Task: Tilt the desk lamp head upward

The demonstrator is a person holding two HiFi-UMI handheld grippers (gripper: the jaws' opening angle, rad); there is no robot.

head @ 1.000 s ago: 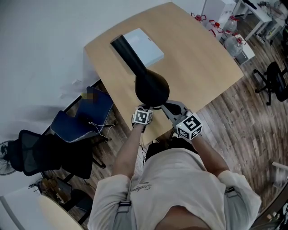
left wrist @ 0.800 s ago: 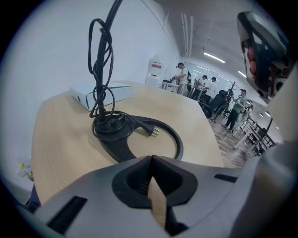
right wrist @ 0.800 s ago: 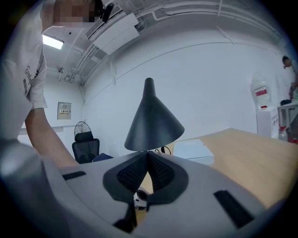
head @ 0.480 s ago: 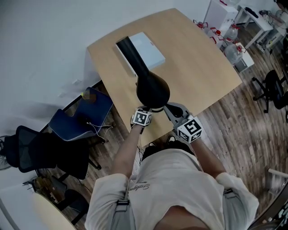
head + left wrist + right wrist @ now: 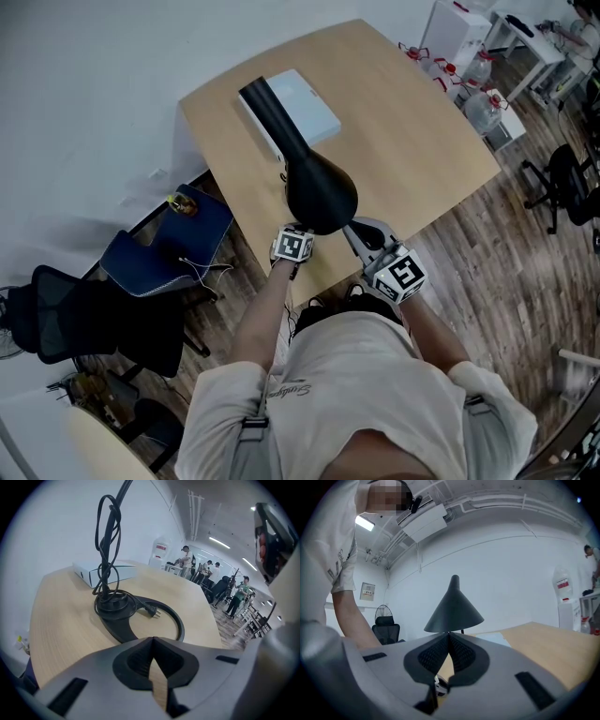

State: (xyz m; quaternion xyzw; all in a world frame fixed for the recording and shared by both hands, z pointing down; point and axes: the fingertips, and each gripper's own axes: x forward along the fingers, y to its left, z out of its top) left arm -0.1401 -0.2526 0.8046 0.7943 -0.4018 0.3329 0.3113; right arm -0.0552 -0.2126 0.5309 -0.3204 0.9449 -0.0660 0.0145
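Observation:
The black desk lamp has a cone head [image 5: 320,192] over the table's near edge, with its arm [image 5: 270,111] running back towards the wall. In the right gripper view the head [image 5: 453,605] shows from the side. My right gripper [image 5: 449,635] is shut with its tips on the head's lower rim. My left gripper [image 5: 153,640] is shut with nothing in it, low over the wooden table [image 5: 56,616]. It points at the lamp's ring base [image 5: 140,623] and coiled cord [image 5: 108,550]. From above, its tips are hidden under the head; only its marker cube [image 5: 293,246] shows.
A flat white box [image 5: 305,98] lies on the table beside the lamp arm. A blue chair [image 5: 169,246] and a black office chair [image 5: 80,323] stand left of the table by the wall. Water bottles [image 5: 483,89] sit at the far right. People stand far off [image 5: 206,571].
The lamp head has shifted slightly towards me with the right gripper at its rim. Both grippers stay shut in nearly the same places.

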